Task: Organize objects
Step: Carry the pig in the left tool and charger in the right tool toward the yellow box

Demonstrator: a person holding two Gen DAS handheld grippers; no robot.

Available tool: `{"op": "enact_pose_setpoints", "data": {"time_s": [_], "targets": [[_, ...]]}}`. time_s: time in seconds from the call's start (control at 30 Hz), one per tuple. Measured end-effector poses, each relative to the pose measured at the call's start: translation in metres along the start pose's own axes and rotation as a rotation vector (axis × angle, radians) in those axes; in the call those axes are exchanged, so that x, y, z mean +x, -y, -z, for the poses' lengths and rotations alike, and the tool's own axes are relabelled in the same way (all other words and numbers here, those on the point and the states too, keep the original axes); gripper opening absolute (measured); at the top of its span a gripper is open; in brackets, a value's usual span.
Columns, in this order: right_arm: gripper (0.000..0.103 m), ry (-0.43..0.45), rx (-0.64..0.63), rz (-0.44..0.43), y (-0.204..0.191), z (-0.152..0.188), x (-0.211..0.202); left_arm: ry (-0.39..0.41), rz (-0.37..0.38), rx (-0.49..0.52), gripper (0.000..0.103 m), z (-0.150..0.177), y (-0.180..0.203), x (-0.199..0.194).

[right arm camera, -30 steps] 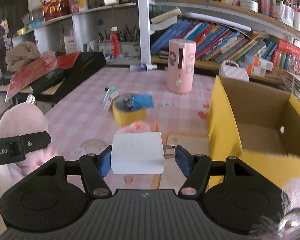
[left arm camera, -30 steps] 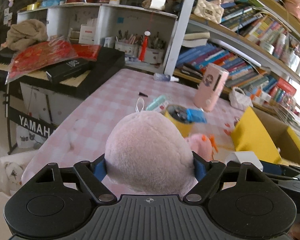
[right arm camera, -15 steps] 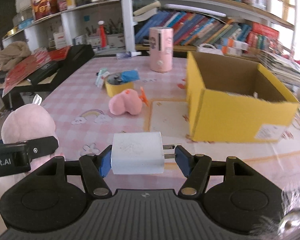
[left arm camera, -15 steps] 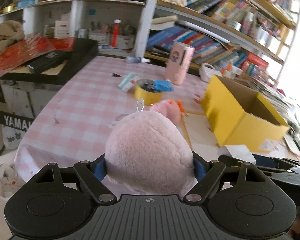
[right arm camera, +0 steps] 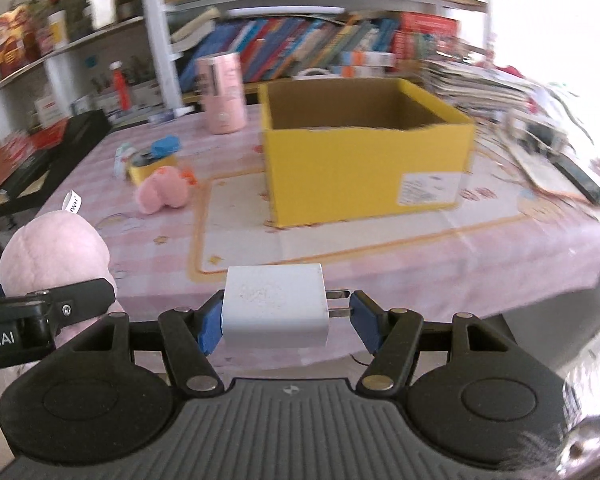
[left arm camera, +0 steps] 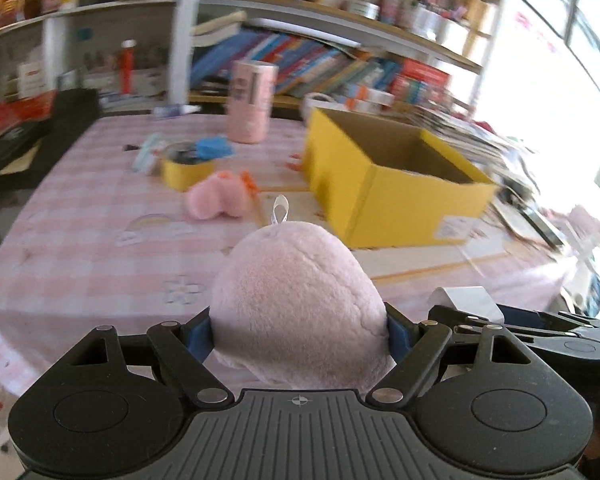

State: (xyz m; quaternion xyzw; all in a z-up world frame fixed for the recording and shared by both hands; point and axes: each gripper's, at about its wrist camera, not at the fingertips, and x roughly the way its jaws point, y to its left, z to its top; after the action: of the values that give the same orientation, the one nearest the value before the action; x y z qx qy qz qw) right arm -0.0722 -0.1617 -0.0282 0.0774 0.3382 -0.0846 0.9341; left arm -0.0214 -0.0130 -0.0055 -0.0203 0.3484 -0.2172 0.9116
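Observation:
My left gripper (left arm camera: 298, 330) is shut on a pale pink plush toy (left arm camera: 296, 296), held above the near edge of the pink checked table; the toy also shows in the right wrist view (right arm camera: 54, 250). My right gripper (right arm camera: 286, 320) is shut on a white plug charger (right arm camera: 274, 304), its prongs pointing right. An open yellow cardboard box (right arm camera: 364, 156) stands on the table ahead; in the left wrist view it (left arm camera: 392, 184) is ahead to the right. A second, brighter pink plush (right arm camera: 164, 190) lies on the table left of the box.
A yellow tape roll with blue items (right arm camera: 152, 158) and a pink cylinder (right arm camera: 222, 94) stand behind the plush. Bookshelves (right arm camera: 320, 48) line the back. Stacked papers (right arm camera: 540, 120) lie right of the box. A black case (right arm camera: 40, 148) sits left.
Both grippers have swung right and pulled back from the table, still holding their objects. The yellow box now sits nearer the middle of both views.

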Motion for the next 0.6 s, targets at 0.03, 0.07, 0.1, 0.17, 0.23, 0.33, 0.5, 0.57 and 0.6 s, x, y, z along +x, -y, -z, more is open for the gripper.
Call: {"op": "enact_pose_setpoints", "data": {"time_s": [0.03, 0.07, 0.1, 0.17, 0.23, 0.33, 0.5, 0.57, 0.6], "targets": [[0.062, 0.001, 0.015, 0.014, 0.005, 0.002, -0.003, -0.003, 0.016, 0.018, 0.083, 0.0, 0.005, 0.001], [0.062, 0.003, 0.03, 0.029, 0.01, 0.004, -0.005, -0.003, 0.027, 0.03, 0.083, -0.001, 0.009, 0.002], [0.062, 0.004, 0.046, 0.042, 0.016, 0.006, -0.007, -0.003, 0.039, 0.042, 0.083, -0.001, 0.013, 0.003], [0.062, 0.006, 0.067, 0.065, 0.023, 0.009, -0.011, -0.003, 0.061, 0.061, 0.083, -0.002, 0.02, 0.005], [0.062, 0.007, 0.084, 0.085, 0.03, 0.011, -0.014, -0.01, 0.082, 0.08, 0.083, -0.003, 0.027, 0.009], [0.062, 0.011, 0.111, 0.115, 0.04, 0.014, -0.018, -0.015, 0.113, 0.112, 0.083, -0.004, 0.038, 0.012], [0.062, 0.011, 0.147, 0.15, 0.052, 0.016, -0.021, -0.016, 0.144, 0.14, 0.083, -0.006, 0.049, 0.017], [0.062, 0.012, 0.15, 0.155, 0.054, 0.015, -0.021, -0.018, 0.147, 0.142, 0.083, -0.008, 0.051, 0.02], [0.062, 0.012, 0.151, 0.157, 0.055, 0.015, -0.021, -0.018, 0.148, 0.141, 0.083, -0.009, 0.052, 0.02]]}}
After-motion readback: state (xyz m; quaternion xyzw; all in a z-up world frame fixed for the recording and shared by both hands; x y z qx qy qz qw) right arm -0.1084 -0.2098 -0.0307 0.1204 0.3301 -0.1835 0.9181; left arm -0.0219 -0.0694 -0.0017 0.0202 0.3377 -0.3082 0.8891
